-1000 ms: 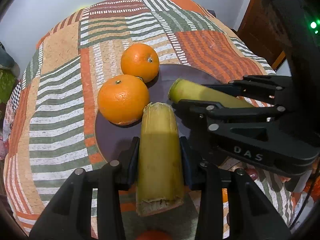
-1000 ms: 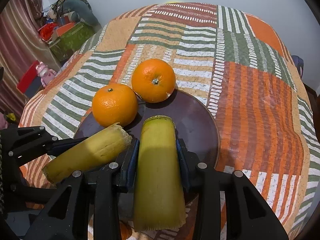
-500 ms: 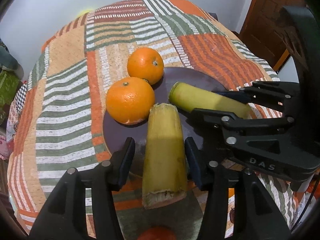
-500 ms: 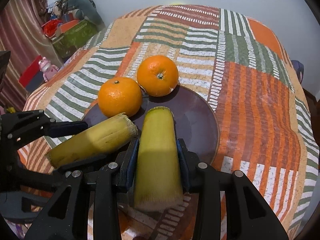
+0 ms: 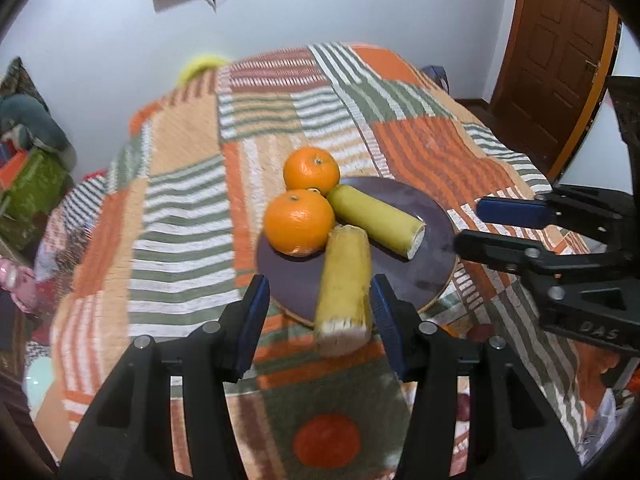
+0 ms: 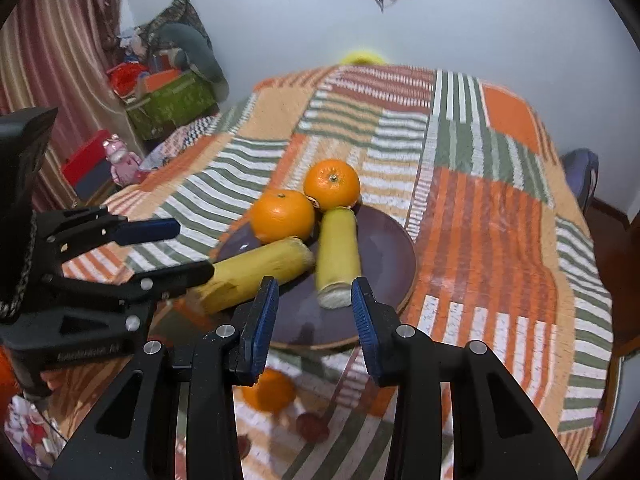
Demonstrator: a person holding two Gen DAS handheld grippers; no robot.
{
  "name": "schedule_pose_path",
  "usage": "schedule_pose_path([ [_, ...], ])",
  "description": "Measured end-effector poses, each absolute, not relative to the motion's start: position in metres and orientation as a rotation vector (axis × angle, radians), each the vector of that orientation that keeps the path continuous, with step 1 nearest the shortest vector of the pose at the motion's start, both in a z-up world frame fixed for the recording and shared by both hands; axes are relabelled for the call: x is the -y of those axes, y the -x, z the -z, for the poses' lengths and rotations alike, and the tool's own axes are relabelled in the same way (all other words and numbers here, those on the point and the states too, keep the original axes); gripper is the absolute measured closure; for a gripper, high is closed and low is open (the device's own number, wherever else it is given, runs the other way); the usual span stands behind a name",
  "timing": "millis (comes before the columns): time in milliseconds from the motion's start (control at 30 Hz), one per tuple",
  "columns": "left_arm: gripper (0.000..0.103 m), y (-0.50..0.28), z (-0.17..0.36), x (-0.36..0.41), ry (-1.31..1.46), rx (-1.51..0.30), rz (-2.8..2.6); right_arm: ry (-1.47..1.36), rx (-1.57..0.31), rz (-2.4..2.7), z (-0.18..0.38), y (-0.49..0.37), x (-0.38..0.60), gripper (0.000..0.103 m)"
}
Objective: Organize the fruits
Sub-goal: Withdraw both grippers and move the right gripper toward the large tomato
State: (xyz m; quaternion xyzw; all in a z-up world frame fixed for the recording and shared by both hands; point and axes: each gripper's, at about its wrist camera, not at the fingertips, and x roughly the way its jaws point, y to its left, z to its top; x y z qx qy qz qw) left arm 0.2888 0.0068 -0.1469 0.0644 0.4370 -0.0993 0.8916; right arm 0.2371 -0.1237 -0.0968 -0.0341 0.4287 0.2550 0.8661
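A dark purple plate (image 5: 424,264) (image 6: 384,264) lies on the patchwork cloth. On it lie two yellow-green cane pieces (image 5: 346,288) (image 5: 376,220), also in the right wrist view (image 6: 256,276) (image 6: 338,256), and two oranges (image 5: 299,222) (image 5: 311,170) at its far edge (image 6: 282,214) (image 6: 332,184). My left gripper (image 5: 318,316) is open, pulled back from the near cane piece. My right gripper (image 6: 314,314) is open, just short of the other piece. Each gripper shows in the other's view (image 5: 476,226) (image 6: 184,250).
Another orange (image 5: 326,442) (image 6: 268,390) and a dark red fruit (image 6: 312,426) lie on the cloth below the grippers. A wooden door (image 5: 560,60) is at the right. Boxes and toys (image 6: 168,100) stand on the floor at the left.
Both grippers have opened and let go of their cane pieces, which now lie on the plate. Both grippers have drawn back and up from the plate.
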Motion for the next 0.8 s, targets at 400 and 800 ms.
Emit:
schedule_pose_path([
  [400, 0.038, -0.204, 0.119, -0.023, -0.176, -0.795, 0.178, 0.112, -0.766, -0.537, 0.065, -0.157, 0.14, 0.05],
  [800, 0.036, -0.159, 0.147, -0.034, -0.156, -0.86, 0.188, 0.076, -0.869, -0.542, 0.101, -0.103, 0.159, 0.048],
])
